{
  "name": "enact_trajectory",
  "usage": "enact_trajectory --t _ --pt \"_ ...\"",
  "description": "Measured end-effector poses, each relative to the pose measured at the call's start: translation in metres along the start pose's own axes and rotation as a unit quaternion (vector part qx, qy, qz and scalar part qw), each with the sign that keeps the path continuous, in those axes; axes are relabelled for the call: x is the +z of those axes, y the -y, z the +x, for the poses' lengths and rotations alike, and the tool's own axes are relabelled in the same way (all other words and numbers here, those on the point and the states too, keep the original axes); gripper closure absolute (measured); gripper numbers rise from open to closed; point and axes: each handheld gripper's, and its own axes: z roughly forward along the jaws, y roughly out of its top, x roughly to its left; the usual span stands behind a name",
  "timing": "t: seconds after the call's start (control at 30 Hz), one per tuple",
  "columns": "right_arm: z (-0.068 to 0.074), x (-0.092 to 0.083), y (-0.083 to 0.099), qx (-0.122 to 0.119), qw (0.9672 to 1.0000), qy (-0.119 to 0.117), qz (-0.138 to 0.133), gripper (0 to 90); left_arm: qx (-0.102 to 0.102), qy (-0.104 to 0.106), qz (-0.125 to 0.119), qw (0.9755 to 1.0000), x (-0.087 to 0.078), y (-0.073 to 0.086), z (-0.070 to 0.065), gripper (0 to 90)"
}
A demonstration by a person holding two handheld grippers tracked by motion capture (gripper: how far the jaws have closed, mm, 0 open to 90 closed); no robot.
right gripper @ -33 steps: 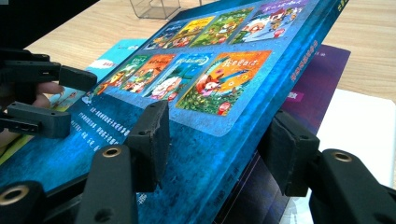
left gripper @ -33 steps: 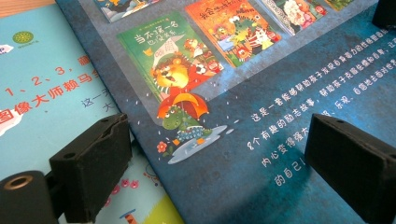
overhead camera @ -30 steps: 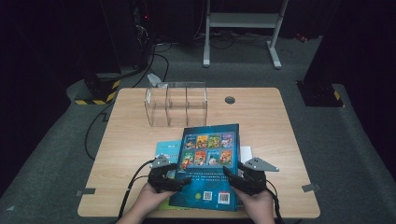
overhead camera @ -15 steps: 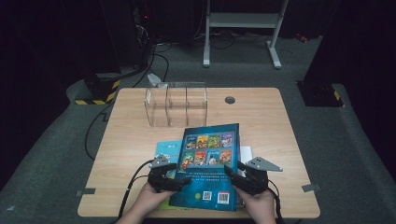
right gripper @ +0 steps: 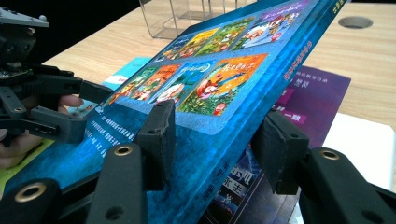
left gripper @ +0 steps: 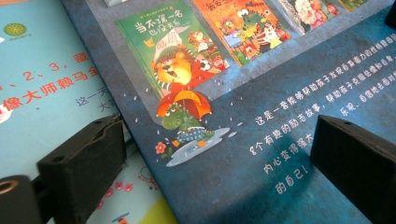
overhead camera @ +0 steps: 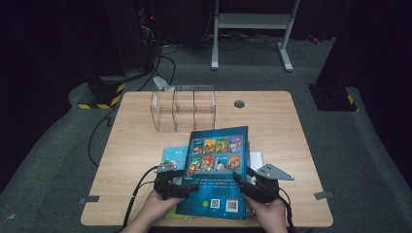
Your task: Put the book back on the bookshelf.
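Two grippers meet at one blue picture book (overhead camera: pixel 216 170), and you hold it raised off a stack of other books (overhead camera: pixel 177 154) at the 6 o'clock edge of the table (overhead camera: pixel 272 121). Your right gripper (overhead camera: pixel 245 183) takes the book's right edge; in the right gripper view one jaw lies on the cover and the other sits under it, though whether the pads actually press I cannot tell, and those jaws have just been closing. Your left gripper (overhead camera: pixel 187 187) has its jaws apart, one over the cover and one off its left edge, seemingly to steady it. That tilt, far edge high toward 12 o'clock, likely readies the book for the clear acrylic organiser (overhead camera: pixel 183 110) standing beyond. The book is thin, glossy, deep blue, with a grid of eight small cover pictures, white Chinese text and two codes near you.
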Motion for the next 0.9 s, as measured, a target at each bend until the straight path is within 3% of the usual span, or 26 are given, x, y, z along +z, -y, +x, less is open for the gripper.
enact_trajectory --t 0.53,0.57,0.7,0.83,0.9 --pt "0.0085 -0.0050 -0.0028 -0.038 0.9988 -0.005 -0.030 50.9 -0.034 0.038 -0.007 0.9987 0.0004 -0.0027 0.0067 0.1" --pt "0.0089 -0.0052 -0.0033 -0.042 0.9986 -0.005 -0.032 50.9 -0.034 0.052 -0.006 0.9981 0.0000 -0.0030 0.0077 1.3" --pt "0.0084 -0.0049 -0.0039 -0.040 0.9987 -0.006 -0.032 50.8 -0.039 0.053 -0.005 0.9978 -0.0003 -0.0037 0.0083 4.7" --pt "0.0081 -0.0046 -0.0051 -0.035 0.9989 -0.008 -0.029 50.8 -0.057 0.054 -0.001 0.9969 -0.0033 -0.0059 0.0104 9.5" --pt "0.0079 -0.0043 -0.0055 -0.034 0.9991 -0.007 -0.027 50.8 -0.055 0.049 -0.004 0.9973 -0.0042 -0.0061 0.0103 11.6"
